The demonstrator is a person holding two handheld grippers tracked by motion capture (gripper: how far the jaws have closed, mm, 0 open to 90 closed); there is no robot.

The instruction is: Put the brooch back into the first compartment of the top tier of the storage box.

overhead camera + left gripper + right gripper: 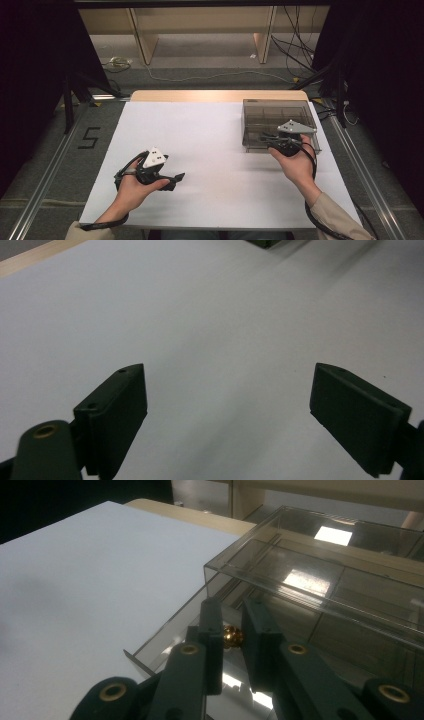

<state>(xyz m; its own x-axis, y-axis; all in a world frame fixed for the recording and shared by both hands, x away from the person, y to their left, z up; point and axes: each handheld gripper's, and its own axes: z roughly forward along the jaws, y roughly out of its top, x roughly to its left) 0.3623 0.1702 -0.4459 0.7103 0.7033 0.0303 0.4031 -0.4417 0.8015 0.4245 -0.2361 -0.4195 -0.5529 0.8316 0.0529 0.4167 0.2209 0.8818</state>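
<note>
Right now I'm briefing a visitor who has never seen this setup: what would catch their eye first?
Probably the smoky clear plastic drawer box at the far right of the white table, where the right tongs are closed on the small brass drawer knob. Next, the left tongs, wide open over bare tabletop at the near left.

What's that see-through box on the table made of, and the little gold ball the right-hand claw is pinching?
The smoky see-through box with a drawer looks like hard, glossy tinted plastic: you see its inner dividers through the walls, and its top mirrors bright patches of light. The small gold ball knob looks like polished metal, perhaps brass, judging by its shine; gold-coated plastic is possible. The right gripper is closed on it.
</note>
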